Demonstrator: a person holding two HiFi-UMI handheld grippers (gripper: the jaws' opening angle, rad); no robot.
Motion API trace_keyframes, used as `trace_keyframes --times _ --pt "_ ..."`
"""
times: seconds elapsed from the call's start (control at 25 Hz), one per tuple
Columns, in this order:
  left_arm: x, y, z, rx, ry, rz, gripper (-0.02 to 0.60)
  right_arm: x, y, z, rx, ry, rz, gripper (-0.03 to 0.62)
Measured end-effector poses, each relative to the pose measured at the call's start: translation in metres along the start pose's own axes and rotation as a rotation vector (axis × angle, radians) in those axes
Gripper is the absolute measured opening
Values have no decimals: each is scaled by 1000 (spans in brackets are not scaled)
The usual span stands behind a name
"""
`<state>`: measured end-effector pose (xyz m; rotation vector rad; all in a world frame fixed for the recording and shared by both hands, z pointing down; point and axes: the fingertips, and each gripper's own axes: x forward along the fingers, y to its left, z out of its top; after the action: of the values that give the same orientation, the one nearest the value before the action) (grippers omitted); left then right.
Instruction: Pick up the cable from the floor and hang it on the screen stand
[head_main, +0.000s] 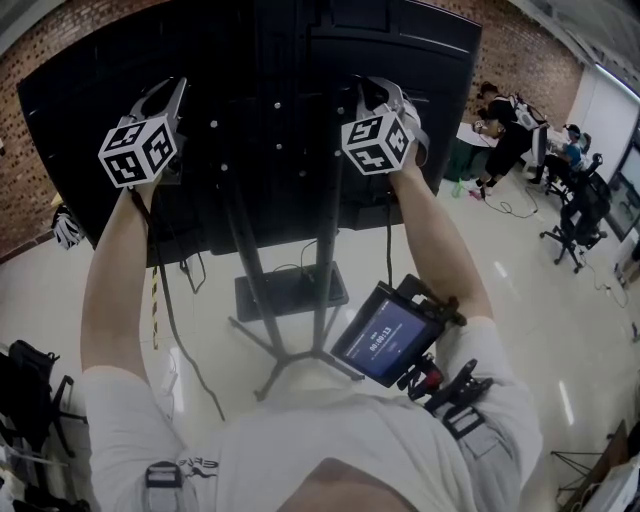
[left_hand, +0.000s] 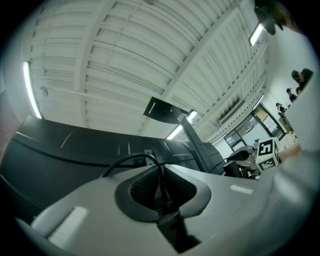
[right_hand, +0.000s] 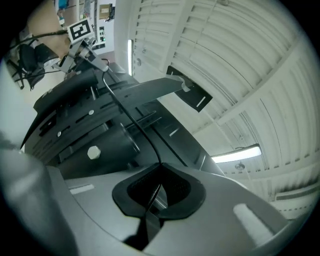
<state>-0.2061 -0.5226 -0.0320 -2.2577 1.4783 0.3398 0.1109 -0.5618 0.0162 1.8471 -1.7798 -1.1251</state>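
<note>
Both sets of jaws are clenched on the black cable (right_hand: 125, 107) — the left gripper (left_hand: 162, 192) pinches it beside a loop, the right gripper (right_hand: 155, 192) where it runs across toward the other. The cable is held high against the back of the screen (head_main: 260, 100), which sits on its stand (head_main: 322, 270) — well above the glossy floor (head_main: 520, 290).

The thin black cable (right_hand: 123, 107) matches the black flat screen (head_main: 100, 120) and black metal stand (head_main: 246, 262). The pale grey left tongs (left_hand: 160, 174) and right tongs (right_hand: 159, 172) have dark pads, and their white cubes (head_main: 140, 150) bear black square markers. The glossy floor (head_main: 520, 270) is cream and the brick wall (head_main: 60, 40) red-brown.
</note>
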Motion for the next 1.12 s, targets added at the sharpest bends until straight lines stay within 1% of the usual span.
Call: trace_keyframes --times 0.16,0.24,0.56,0.76,0.92,1.12 --pt "0 -3 -4 33 19 -10 35 3 5 -7 -114 64 2 23" --pt "-1 -4 -8 46 27 -9 35 3 7 -9 -151 80 4 23" --pt "-5 -7 -20 95 50 -1 35 2 16 -17 -231 111 -3 23" --pt "-4 -10 -18 160 56 18 35 10 12 -15 -313 146 -12 23" --pt "-8 -13 -23 169 71 17 35 12 12 -16 -379 172 -19 23" --pt "-9 -16 -30 174 86 14 37 18 13 -19 -494 222 -10 23"
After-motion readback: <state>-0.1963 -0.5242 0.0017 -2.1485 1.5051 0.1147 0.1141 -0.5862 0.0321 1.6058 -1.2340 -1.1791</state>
